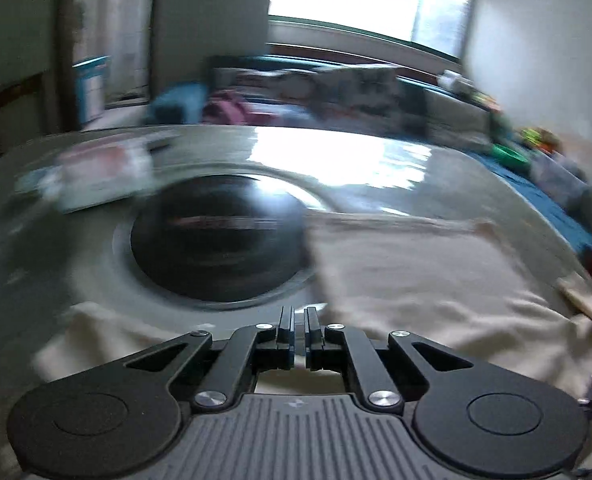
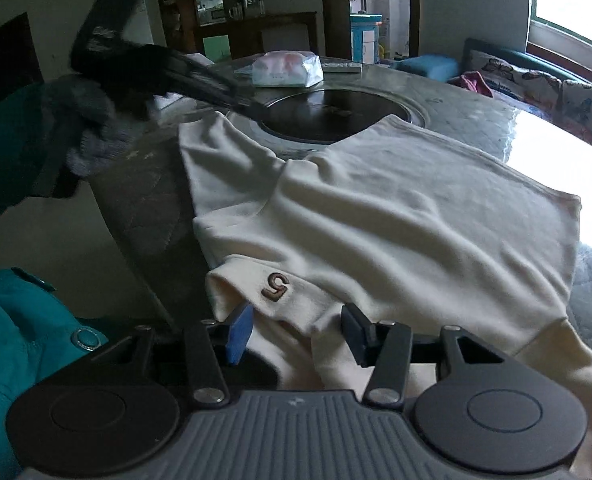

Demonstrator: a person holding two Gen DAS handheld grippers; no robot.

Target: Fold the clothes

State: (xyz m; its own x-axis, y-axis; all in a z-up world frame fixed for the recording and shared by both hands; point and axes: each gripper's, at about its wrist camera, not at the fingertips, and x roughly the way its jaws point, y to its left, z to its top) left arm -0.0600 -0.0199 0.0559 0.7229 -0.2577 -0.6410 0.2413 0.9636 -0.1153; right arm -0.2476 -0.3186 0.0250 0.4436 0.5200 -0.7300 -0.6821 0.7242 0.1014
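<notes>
The left tool (image 1: 299, 326) has its two flat black fingers pressed nearly together with only a thin slit between them; whether any cloth is pinched there I cannot tell. Its view is smeared by blur. Ahead of it lies the worktop (image 1: 199, 152), a round slab of glossy grey stone that throws back the window light, with a dark circular disc (image 1: 215, 240) set into its middle. To that tool's right and just under its tips spreads the cream sweater (image 1: 436, 280), soft and matte.

From the right tool (image 2: 298, 330), whose fingers stand wide apart, blue-faced pads (image 2: 239, 330) showing, the sweater (image 2: 396, 208) reads clearly: a thick, fleecy knit, rumpled into shallow folds, draped over the near rim of the worktop (image 2: 468, 120). A ribbed cuff with a brown embroidered "5" (image 2: 275, 287) lies just ahead, between the open fingers. Far left, the other tool (image 2: 107, 60) is a black blur held in a grey knitted glove (image 2: 83, 128). Beyond the disc (image 2: 336, 114) sits a crinkly white plastic packet (image 2: 285, 68).
</notes>
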